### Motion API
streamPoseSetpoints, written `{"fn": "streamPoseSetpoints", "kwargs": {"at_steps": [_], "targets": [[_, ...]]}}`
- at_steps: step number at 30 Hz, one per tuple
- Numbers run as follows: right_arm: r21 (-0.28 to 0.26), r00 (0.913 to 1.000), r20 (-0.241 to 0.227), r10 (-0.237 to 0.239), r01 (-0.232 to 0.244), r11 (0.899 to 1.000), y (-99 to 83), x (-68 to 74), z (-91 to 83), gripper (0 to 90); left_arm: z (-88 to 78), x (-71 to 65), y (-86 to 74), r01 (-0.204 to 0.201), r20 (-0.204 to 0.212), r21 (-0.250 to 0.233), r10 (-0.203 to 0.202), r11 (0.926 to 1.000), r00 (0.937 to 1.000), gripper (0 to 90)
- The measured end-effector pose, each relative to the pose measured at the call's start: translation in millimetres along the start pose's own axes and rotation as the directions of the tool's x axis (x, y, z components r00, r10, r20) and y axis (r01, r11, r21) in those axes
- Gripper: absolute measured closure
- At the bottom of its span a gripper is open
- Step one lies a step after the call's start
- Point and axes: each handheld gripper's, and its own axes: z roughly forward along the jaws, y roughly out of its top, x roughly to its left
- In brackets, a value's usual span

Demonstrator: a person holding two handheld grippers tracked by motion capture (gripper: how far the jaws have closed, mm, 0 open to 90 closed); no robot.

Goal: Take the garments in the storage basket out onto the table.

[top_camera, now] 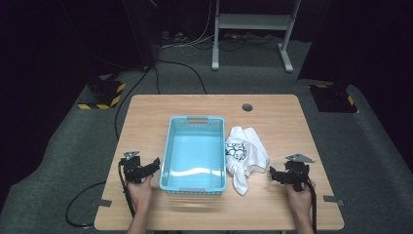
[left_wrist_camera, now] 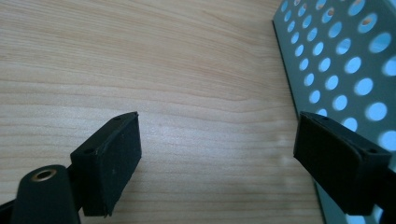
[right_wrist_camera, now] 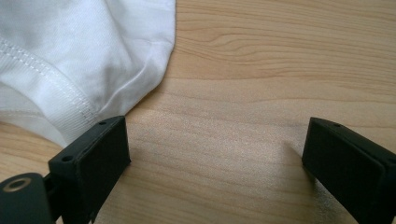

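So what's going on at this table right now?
A person holds a gripper in each hand at a wooden table. The left gripper sits beside an empty light blue perforated plastic basket, jaws open. The right gripper rests near a crumpled white cloth with a dark print, jaws open. Nothing is gripped.

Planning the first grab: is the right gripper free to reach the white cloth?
Probably yes. The right gripper is open, and only bare table lies between it and the cloth.

Overhead light brightens the counter (top_camera: 272, 117) while the room behind stays dark; glare streaks the basket (top_camera: 168, 151) floor, and close-up views look soft.
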Motion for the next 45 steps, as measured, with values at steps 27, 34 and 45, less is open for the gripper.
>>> {"fn": "streamPoseSetpoints", "kwargs": {"at_steps": [27, 34, 45], "targets": [[0.000, 1.0000, 0.000, 0.000, 0.000, 1.000, 0.0, 0.0, 0.0, 7.0, 8.8, -0.6, -6.0, -0.038, -0.034, 0.019, 0.039, 0.9991, 0.9987, 15.0], [0.000, 1.0000, 0.000, 0.000, 0.000, 1.000, 0.0, 0.0, 0.0, 7.0, 10.2, -1.5, -10.0, -0.073, -0.045, -0.007, 0.073, 0.9973, 0.9963, 14.9], [0.000, 1.0000, 0.000, -0.001, 0.001, 1.000, 0.0, -0.1, 0.0, 7.0, 10.0, -0.8, -11.4, -0.095, -0.043, -0.011, 0.094, 0.9955, 0.9947, 14.9]]}}
